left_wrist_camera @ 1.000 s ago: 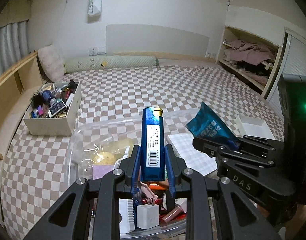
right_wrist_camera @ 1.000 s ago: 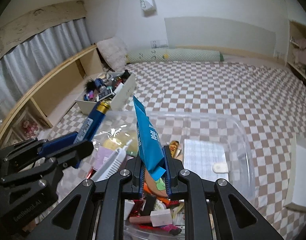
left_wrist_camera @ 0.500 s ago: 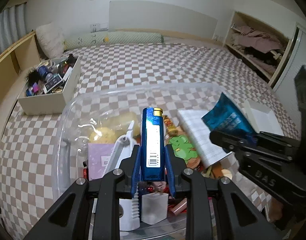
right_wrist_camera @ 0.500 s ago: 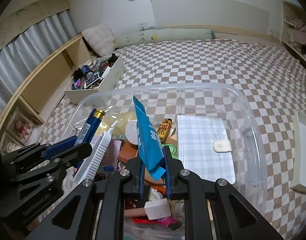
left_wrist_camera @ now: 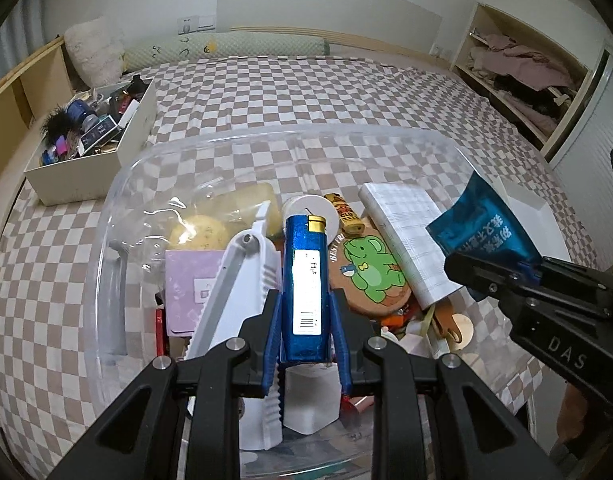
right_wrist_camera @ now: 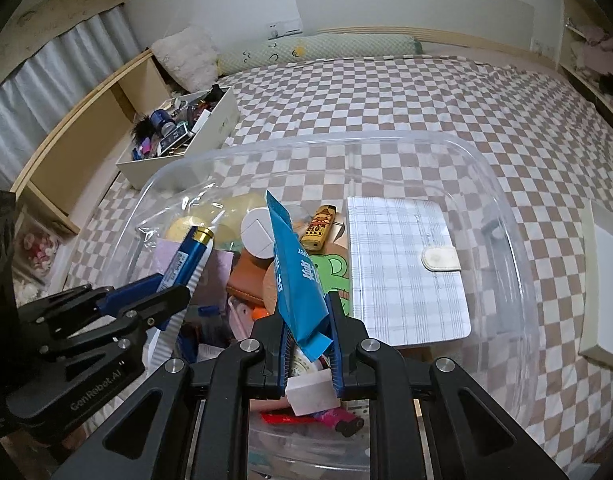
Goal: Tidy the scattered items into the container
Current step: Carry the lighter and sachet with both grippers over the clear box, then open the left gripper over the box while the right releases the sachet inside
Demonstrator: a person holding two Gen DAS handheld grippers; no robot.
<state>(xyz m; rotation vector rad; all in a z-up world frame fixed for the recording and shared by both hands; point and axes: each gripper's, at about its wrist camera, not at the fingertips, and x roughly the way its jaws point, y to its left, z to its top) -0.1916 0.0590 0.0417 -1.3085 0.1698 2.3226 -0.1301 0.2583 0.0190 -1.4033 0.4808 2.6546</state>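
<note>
Left gripper (left_wrist_camera: 306, 320): clamped on a blue lighter (left_wrist_camera: 304, 280), upright over the bin.
Right gripper (right_wrist_camera: 308, 344): pinching a blue sachet (right_wrist_camera: 296, 276) (lower corner only).
Bin (left_wrist_camera: 106, 240): clear, full of clutter, on the checked bed (left_wrist_camera: 306, 92).
Box (left_wrist_camera: 90, 160): far left.

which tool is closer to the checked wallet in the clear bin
Right. The right tool, shut on the blue sachet, hangs just beside the checked wallet. The left tool, shut on the blue lighter, is across the clear bin.
</note>
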